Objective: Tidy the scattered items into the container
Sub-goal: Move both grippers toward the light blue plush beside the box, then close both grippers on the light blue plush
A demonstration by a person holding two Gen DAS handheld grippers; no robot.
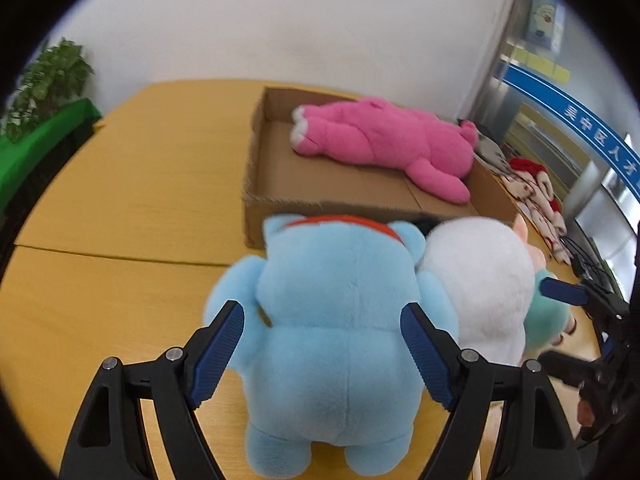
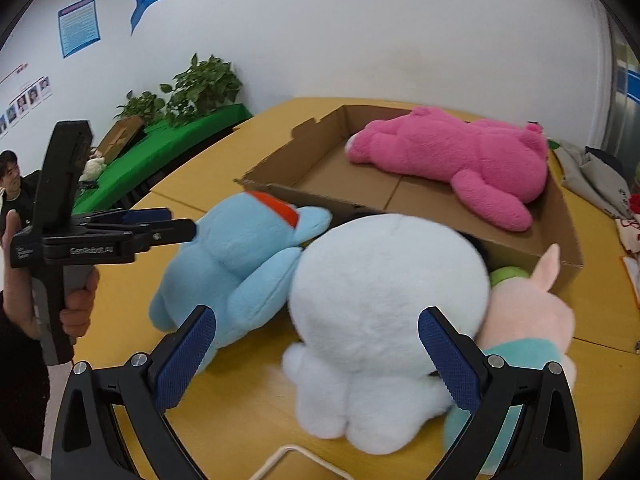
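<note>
The light blue plush toy and the round white plush toy sit side by side on the yellow desk against the brown cardboard box, each soft, light and squashy, best pinched across its plump middle by the left gripper and right gripper, whose fingers stand spread.

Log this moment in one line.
left gripper: open, astride light-blue plush toy | right gripper: open, astride white plush toy | cardboard box: pink plush bear inside
</note>
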